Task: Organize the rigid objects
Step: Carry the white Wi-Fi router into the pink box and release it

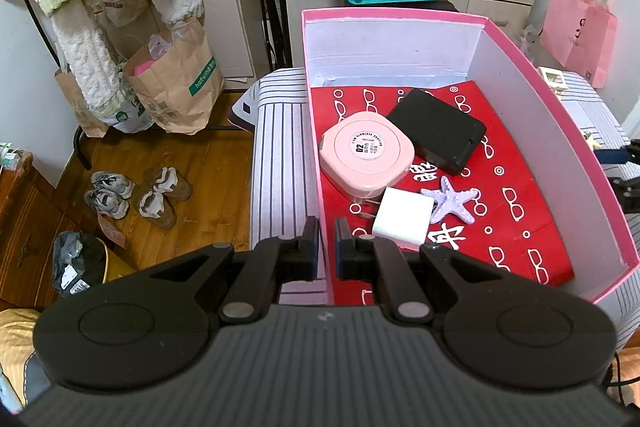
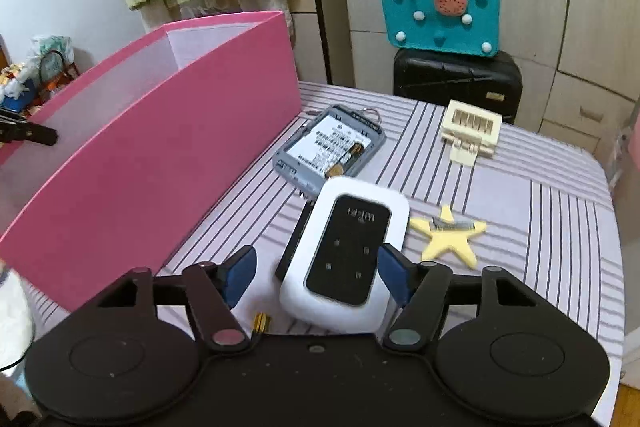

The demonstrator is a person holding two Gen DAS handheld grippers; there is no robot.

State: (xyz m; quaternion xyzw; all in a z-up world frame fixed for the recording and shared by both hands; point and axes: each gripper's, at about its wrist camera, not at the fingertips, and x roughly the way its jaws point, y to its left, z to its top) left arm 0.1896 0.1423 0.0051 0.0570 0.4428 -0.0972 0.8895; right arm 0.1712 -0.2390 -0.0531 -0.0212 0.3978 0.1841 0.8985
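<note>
The white pocket router point(image 2: 346, 259), a rounded slab with a glossy black face, lies on the striped bench point(image 2: 540, 227) between the spread blue pads of the right tool point(image 2: 316, 273), which is not pinching it: the right pad sits just beside its edge or may graze it (blur makes that hard to settle), while the left pad stands clear. By its look it should be stiff and fairly light, with a smooth plastic shell that could slip, so the sensible hold is across its two long flanks near the middle, not on the rounded corners or the glossy panel. Its long axis runs away from the camera, leaning slightly right at the far end, with one short end nearest the tool's body. It rests partly on a thin black piece point(image 2: 298, 239), so it may sit a little tilted. The left tool point(image 1: 327, 247) is pressed together on the near-left wall of the pink box point(image 1: 540, 107), seemingly steadying it.
</note>
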